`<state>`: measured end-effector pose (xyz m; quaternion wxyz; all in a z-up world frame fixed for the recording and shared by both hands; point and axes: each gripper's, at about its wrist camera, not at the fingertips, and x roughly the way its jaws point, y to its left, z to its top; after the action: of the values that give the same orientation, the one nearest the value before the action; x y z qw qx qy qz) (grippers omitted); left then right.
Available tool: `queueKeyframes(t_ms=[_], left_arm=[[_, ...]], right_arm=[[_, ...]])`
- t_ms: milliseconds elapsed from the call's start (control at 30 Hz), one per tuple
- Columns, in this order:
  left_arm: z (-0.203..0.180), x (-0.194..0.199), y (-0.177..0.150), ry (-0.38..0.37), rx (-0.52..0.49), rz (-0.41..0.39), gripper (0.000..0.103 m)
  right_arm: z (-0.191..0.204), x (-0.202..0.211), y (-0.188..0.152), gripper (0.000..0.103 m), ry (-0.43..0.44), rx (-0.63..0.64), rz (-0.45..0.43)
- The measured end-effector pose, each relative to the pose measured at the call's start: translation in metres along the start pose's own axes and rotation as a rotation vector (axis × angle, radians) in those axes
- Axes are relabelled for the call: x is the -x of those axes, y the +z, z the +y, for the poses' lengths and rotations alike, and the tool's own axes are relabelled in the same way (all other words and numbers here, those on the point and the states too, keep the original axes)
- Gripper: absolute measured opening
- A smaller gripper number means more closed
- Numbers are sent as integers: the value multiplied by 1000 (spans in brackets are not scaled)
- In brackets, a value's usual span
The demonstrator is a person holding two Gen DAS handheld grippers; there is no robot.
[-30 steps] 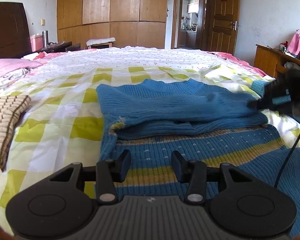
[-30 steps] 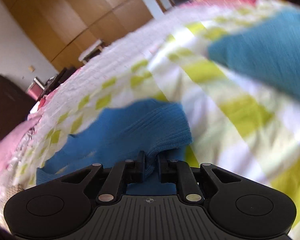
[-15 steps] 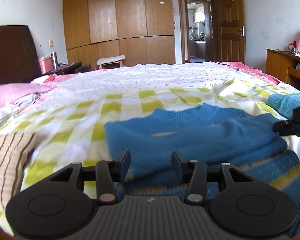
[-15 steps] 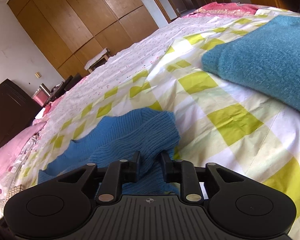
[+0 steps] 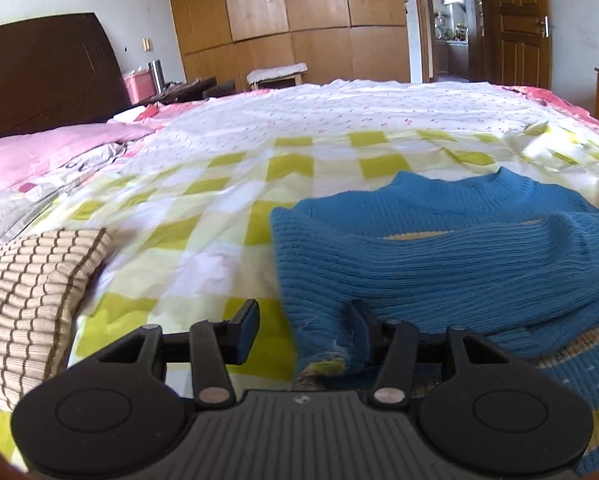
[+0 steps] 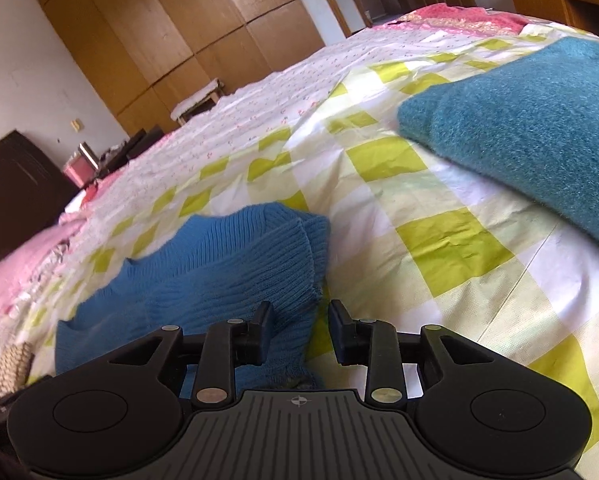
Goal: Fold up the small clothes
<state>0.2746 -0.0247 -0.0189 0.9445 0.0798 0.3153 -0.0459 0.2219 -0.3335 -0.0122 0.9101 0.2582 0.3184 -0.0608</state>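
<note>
A blue ribbed sweater point(image 5: 459, 264) with yellow and orange stripes low on its body lies on the yellow-checked sheet point(image 5: 219, 216), its sleeves folded across the chest. My left gripper point(image 5: 303, 330) hovers at the sweater's near left corner. Its jaws are opening; the frayed corner lies between them, against the right finger only. In the right wrist view the sweater point(image 6: 227, 264) ends in a folded sleeve cuff. My right gripper point(image 6: 299, 330) sits over that cuff. Its jaws are opening too, with the cuff beside the left finger and not pinched.
A folded beige striped garment point(image 5: 31, 292) lies left of the sweater. A folded teal knit point(image 6: 539, 132) rests on the sheet to the right. A pink pillow point(image 5: 39, 156) and dark headboard point(image 5: 47, 76) are at the far left, wooden wardrobes behind.
My right gripper was shut on the sleeve cuff and has let it go onto the sweater. My left gripper has slid left to the sweater's left corner and opened wider.
</note>
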Motion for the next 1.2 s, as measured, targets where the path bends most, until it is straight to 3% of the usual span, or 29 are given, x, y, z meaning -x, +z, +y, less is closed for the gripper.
queueKeyframes(t_ms=[200, 333, 467, 567, 833, 1033, 1200], left_arm=[[-3, 10, 6, 37, -26, -15, 56], [-7, 27, 10, -17, -31, -96, 56], [-20, 12, 14, -19, -93, -73, 56], [-15, -3, 8, 36, -120, -19, 57], [-5, -4, 4, 92, -155, -11, 57], [5, 18, 0, 38, -126, -19, 57], [17, 57, -27, -17, -137, 17, 56]], right_arm=[[13, 14, 2, 32, -11, 78, -45], [24, 14, 0, 42, -11, 136, -50], [23, 10, -2, 42, -19, 140, -35], [19, 11, 0, 42, -24, 137, -44], [15, 0, -5, 42, -18, 127, 2], [19, 12, -2, 42, -8, 145, 28], [24, 37, -14, 42, -17, 235, 72]])
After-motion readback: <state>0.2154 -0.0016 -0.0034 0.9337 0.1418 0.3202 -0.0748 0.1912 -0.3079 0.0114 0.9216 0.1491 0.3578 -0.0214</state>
